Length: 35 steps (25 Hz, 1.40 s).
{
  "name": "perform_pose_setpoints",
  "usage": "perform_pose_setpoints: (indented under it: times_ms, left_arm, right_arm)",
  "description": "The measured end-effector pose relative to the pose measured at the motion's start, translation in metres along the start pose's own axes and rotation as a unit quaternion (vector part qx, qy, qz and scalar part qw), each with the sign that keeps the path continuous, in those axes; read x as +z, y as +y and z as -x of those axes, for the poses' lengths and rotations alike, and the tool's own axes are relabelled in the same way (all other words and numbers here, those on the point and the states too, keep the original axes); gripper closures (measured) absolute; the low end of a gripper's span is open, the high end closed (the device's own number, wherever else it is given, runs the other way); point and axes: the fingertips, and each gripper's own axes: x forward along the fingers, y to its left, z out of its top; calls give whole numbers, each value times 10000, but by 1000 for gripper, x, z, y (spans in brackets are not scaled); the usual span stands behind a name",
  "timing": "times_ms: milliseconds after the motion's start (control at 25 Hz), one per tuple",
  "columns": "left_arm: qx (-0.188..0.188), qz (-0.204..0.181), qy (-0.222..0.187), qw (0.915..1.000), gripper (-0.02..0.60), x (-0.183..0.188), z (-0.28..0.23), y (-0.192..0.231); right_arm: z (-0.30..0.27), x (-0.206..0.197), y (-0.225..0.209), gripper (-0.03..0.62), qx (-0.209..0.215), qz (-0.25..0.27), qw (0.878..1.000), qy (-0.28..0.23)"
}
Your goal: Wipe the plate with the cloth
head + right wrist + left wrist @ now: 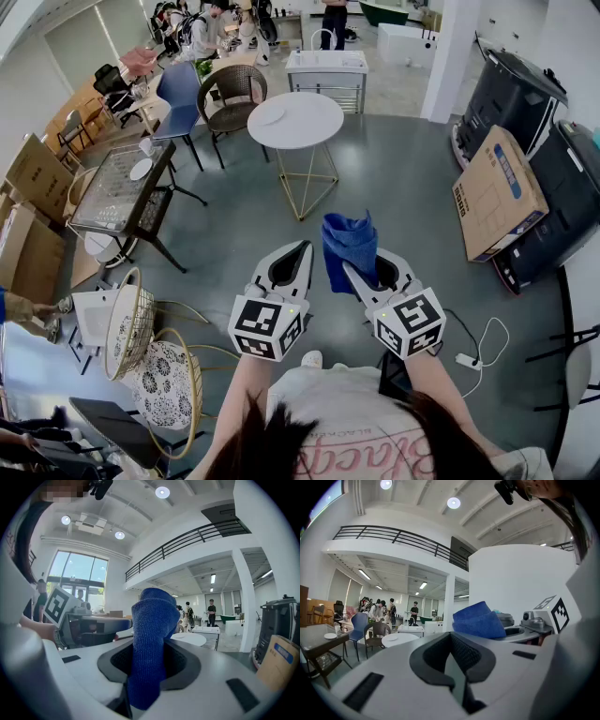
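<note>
Both grippers are held level over the grey floor, well short of the round white table (314, 122) where a white plate (273, 114) lies. My right gripper (356, 274) is shut on a blue cloth (349, 244), which stands up out of the jaws as a thick fold. In the right gripper view the blue cloth (152, 639) fills the middle between the right gripper's (140, 688) jaws. My left gripper (305, 247) is beside it, shut and empty. In the left gripper view the left gripper's (457, 667) jaws are pressed together, with the blue cloth (478, 619) just to the right and the plate (392, 638) far ahead.
A glass-topped table (117, 187) with a small dish stands at the left, with chairs (230, 94) behind. Wire baskets (141, 328) sit at the lower left. A cardboard box (497, 192) leans on black machines at the right. A power strip (466, 360) lies on the floor.
</note>
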Motion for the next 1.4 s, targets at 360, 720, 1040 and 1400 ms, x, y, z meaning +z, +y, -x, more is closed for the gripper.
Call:
perform_pose_setpoints:
  times_ms: [360, 720, 1040, 1400]
  left_arm:
    - [-1, 67, 8, 10000, 573, -4, -2, -4]
    - [201, 217, 28, 9996, 572, -11, -12, -7]
    - [306, 279, 16, 9991, 572, -8, -35, 18]
    - [283, 263, 123, 9992, 572, -11, -84, 82]
  right_arm:
    - [3, -1, 1, 462, 64, 17, 10000, 45]
    - [6, -4, -15, 462, 182, -183, 9997, 15]
    - [-20, -3, -32, 462, 309, -336, 9990, 36]
    - [-96, 1, -63, 462, 273, -524, 9983, 19]
